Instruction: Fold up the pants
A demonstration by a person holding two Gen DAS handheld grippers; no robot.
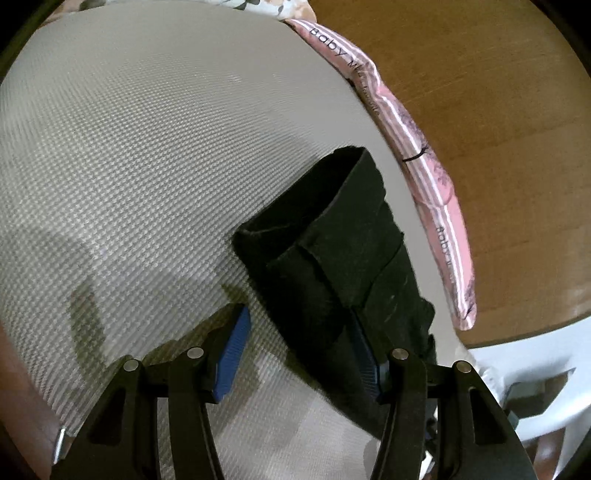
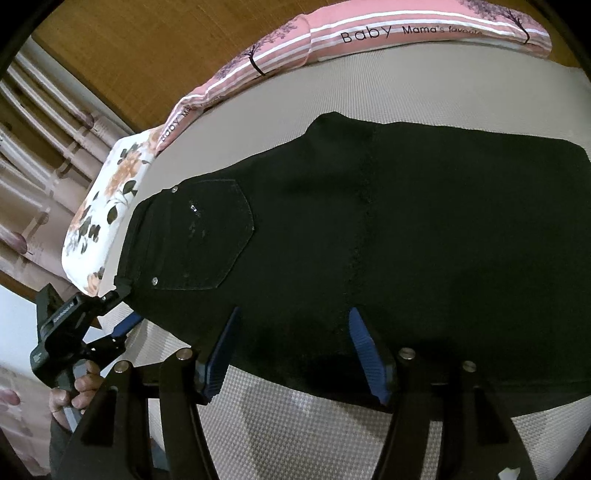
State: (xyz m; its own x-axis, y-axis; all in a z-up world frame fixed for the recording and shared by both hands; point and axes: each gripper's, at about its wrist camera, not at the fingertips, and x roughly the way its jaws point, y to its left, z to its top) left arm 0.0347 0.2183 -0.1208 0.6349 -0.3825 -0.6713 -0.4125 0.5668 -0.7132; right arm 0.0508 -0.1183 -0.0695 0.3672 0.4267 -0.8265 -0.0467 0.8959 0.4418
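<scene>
Your black jeans (image 2: 369, 236) lie folded lengthwise on the grey mat (image 2: 295, 424), crosswise folds remaining; left gripper (image 1: 299, 354) and right gripper (image 2: 291, 354) both have fingers wide, gripping nothing.

Grey woven mat (image 1: 155, 155), pink striped pillow (image 2: 369, 33), floral pillow (image 2: 107, 206), curtain (image 2: 40, 155)

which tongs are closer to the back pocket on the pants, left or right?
Left. The left tongs sit at the waistband corner just beside the back pocket. The right tongs are open over the near edge of the pants, farther along from the pocket.
</scene>
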